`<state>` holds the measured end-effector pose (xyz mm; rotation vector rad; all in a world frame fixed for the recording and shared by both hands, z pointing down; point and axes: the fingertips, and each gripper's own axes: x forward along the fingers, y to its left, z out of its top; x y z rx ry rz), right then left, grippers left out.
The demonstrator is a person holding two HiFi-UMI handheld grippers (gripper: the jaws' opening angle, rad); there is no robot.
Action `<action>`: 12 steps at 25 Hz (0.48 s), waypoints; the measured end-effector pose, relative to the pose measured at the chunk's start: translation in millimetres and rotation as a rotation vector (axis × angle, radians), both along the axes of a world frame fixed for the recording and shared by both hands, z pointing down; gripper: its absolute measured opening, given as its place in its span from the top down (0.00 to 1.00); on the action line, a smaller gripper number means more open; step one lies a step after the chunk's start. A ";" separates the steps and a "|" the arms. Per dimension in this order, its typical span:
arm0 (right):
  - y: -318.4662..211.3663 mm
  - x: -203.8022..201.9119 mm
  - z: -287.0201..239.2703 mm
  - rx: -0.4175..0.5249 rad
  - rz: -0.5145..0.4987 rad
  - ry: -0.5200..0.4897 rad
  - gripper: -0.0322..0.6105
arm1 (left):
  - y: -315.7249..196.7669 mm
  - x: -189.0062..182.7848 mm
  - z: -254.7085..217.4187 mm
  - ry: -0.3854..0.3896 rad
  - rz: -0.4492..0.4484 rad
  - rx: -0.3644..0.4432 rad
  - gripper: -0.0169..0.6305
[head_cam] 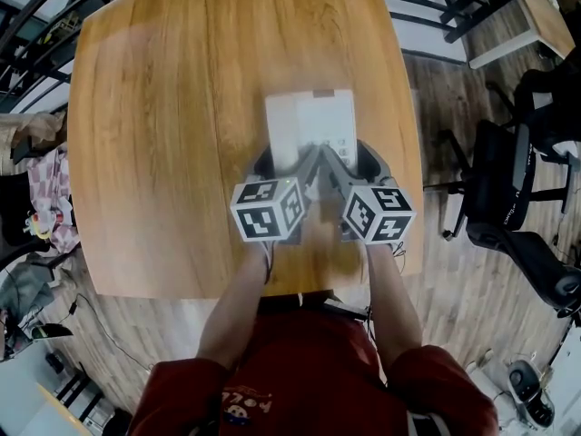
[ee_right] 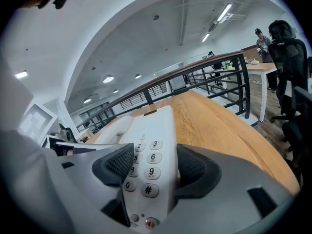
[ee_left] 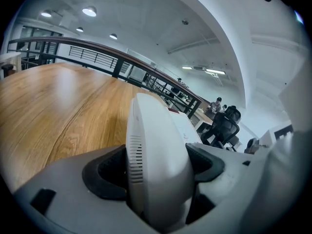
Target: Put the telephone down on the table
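- Item: telephone point(head_cam: 309, 121) — a white plastic desk set, held over the near half of the desk point(head_cam: 163, 107), closer to its right edge than its left. I cannot tell whether its base touches the wood.
- Left gripper point(head_cam: 292, 163): jaws clamped on the near left end of the telephone. The part between the pads is the rounded white handset side, which has a row of vent slots.
- Right gripper point(head_cam: 349, 162): jaws closed on the near right end, across the keypad point(ee_right: 146, 165). One pad sits over the key face and the other on the outer side wall.
- Handling, my estimate: a stiff hollow shell, light for its bulk, with smooth plastic that could slide in the pads. The handset point(ee_right: 114, 126) likely rests loose in its cradle, so I would keep the body level and lower both ends together. The present two-end hold on the casing looks like the sound place to grip.
- Legible marks: key digits 2, 3, 6, 8, 9, 0 and #. The small print above the keys is too fine to read, and I see no brand.
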<state>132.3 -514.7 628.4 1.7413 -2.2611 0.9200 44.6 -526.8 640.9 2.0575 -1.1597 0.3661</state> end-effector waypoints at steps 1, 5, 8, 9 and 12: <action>-0.9 -0.4 2.8 -0.003 0.000 0.000 0.51 | -0.9 -0.3 2.8 0.000 0.001 -0.003 0.36; -6.6 0.2 15.1 -0.021 0.004 -0.004 0.51 | -7.3 0.6 14.4 -0.005 0.013 -0.016 0.36; -9.3 0.9 21.7 -0.032 0.001 -0.005 0.51 | -9.5 1.4 20.9 -0.007 0.011 -0.028 0.36; -9.8 0.6 23.8 -0.036 0.001 -0.010 0.51 | -9.8 1.0 22.6 -0.010 0.008 -0.031 0.36; -10.2 1.5 29.7 -0.045 0.011 -0.038 0.51 | -11.0 1.9 25.4 -0.028 0.015 -0.028 0.36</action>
